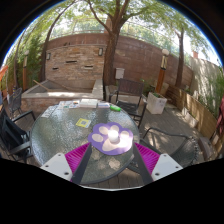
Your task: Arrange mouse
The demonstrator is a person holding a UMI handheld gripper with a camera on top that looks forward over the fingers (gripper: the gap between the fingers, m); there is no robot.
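The gripper (112,158) hangs over a round glass patio table (60,140), its fingers spread apart with magenta pads (78,155) facing inward. The mouse (112,138), pale and glowing purple-white, lies on the tabletop just ahead of the fingers, centred between them, untouched. A brick wall (80,55) stands far behind.

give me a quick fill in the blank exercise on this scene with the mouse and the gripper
1. The mouse lies on a round ____ table.
2. The mouse sits between the gripper fingers, with a gap at each side, so the gripper is ____.
3. Beyond the table stands a ____ wall.
4. A ____ trunk rises in front of that wall.

Missing words: glass; open; brick; tree
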